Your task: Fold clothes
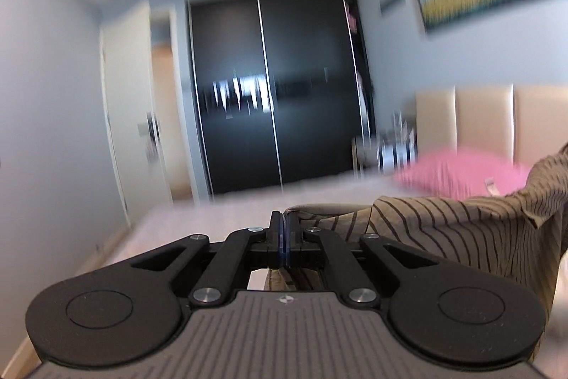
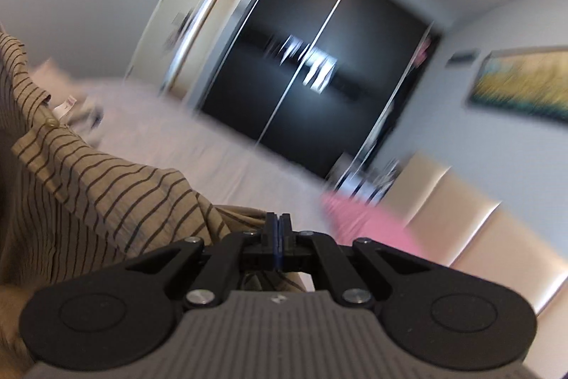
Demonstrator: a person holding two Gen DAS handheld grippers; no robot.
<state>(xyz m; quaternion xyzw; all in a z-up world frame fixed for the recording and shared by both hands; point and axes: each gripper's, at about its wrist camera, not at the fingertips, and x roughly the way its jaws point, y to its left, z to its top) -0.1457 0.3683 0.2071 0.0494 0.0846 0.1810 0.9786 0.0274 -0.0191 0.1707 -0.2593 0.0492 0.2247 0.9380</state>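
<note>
Left gripper (image 1: 285, 219): black plastic linkage arms, two round black discs at rear corners, silver screw heads at pivots. Fingers (image 1: 275, 229) black, thin blue pad strip along inner faces. Grey ribbed body behind linkage, small white round emblem at its front edge. Right gripper (image 2: 278, 219): same build, same colours, same emblem.

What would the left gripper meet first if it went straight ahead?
The left gripper, shut on the striped shirt, points over the bed at the dark wardrobe; nothing nearer shows, though blur hides depth.
</note>
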